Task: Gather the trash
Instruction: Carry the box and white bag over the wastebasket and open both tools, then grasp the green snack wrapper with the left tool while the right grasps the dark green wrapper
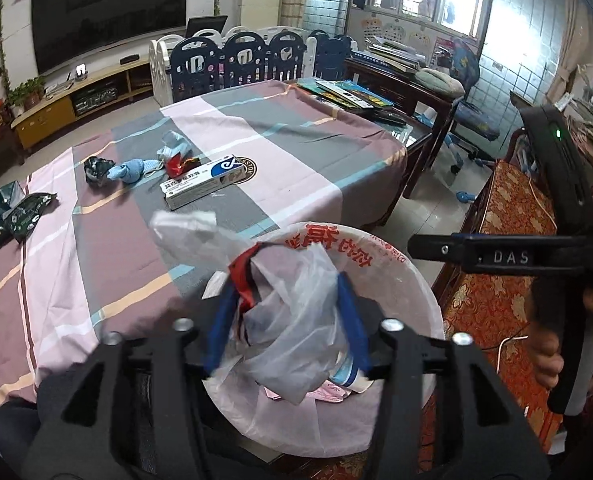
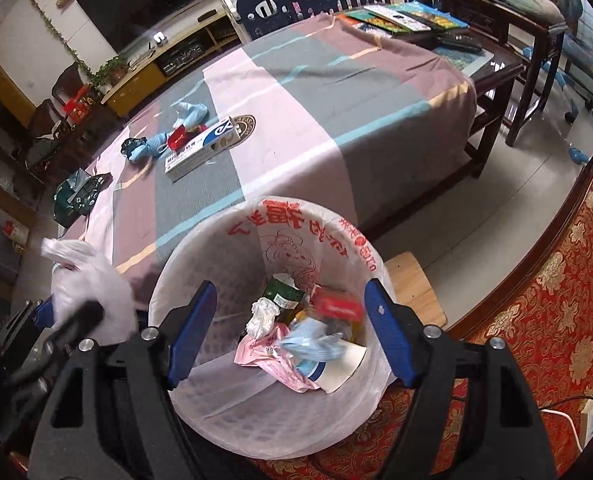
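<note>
Left gripper point(image 1: 284, 320), jaws parted, has a crumpled clear plastic bag point(image 1: 292, 320) loose between them above the white lined bin point(image 2: 200, 248); let it fall inside the rim. Right gripper point(image 2: 288, 332) is released, empty, over the bin.
</note>
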Available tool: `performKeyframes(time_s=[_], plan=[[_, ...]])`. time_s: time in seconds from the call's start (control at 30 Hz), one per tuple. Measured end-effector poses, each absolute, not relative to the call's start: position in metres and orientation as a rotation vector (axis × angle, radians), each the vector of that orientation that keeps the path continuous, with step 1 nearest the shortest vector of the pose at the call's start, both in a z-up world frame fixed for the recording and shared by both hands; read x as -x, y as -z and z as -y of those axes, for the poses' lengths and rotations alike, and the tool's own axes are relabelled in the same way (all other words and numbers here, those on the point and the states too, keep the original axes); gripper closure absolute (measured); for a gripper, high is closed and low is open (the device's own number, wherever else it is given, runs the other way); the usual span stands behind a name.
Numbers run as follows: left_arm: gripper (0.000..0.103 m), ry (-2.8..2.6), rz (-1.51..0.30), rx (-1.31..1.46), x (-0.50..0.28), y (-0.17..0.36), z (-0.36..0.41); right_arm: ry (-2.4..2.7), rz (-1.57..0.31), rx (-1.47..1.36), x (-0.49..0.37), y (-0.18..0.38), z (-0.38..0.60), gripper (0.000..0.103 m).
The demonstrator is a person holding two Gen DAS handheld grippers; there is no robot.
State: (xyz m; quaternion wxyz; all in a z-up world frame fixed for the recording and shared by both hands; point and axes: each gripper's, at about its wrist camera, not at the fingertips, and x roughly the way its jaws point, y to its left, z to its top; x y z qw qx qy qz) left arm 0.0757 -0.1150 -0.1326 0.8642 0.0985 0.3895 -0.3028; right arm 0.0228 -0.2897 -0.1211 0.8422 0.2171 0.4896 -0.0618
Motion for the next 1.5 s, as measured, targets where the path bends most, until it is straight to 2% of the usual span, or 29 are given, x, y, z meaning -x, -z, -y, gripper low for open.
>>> performKeyframes(time_s=[0.03,0.17,0.67,0.83,1.03,1.2,1.27,1.33,1.4,1.43,1.5], plan=[[0.031,0.633,-0.797,-0.226,-0.072,0.132,0.118,0.129,-1.029,-0.452,-0.023,0.119,0.289,0.028],[0.025,0.631,-0.782,-0.244,-0.070,0.130,0.119,0.124,-1.022,-0.446,-0.025,0.118,0.287,0.027],[0.024,0.391,-0.797,-0.180,-0.120,0.146,0.065,0.117,-1.052,-0.434,-0.040,0.139,0.273,0.027],[0.026,0.193,-0.809,-0.128,-0.191,0.155,-0.002,0.082,-1.064,-0.374,-0.059,0.153,0.257,0.027],[0.026,-0.004,-0.819,-0.087,-0.323,0.162,-0.092,0.046,-1.111,-0.382,-0.096,0.174,0.245,0.027],[0.023,-0.109,-0.906,-0.024,-0.423,0.196,-0.157,0.029,-1.132,-0.377,-0.132,0.183,0.234,0.027],[0.019,-0.090,-0.934,-0.010,-0.447,0.213,-0.169,0.023,-1.131,-0.368,-0.151,0.183,0.229,0.027],[0.020,-0.048,-0.956,0.009,-0.460,0.225,-0.173,0.007,-1.123,-0.360,-0.173,0.181,0.223,0.027],[0.051,0.001,-0.961,0.019,-0.465,0.236,-0.174,-0.020,-1.111,-0.348,-0.198,0.178,0.214,0.027],[0.080,0.014,-0.975,0.019,-0.463,0.241,-0.172,-0.038,-1.100,-0.338,-0.214,0.175,0.207,0.027],[0.088,0.047,-0.967,0.050,-0.453,0.244,-0.168,-0.072,-1.064,-0.308,-0.243,0.167,0.192,0.027]])
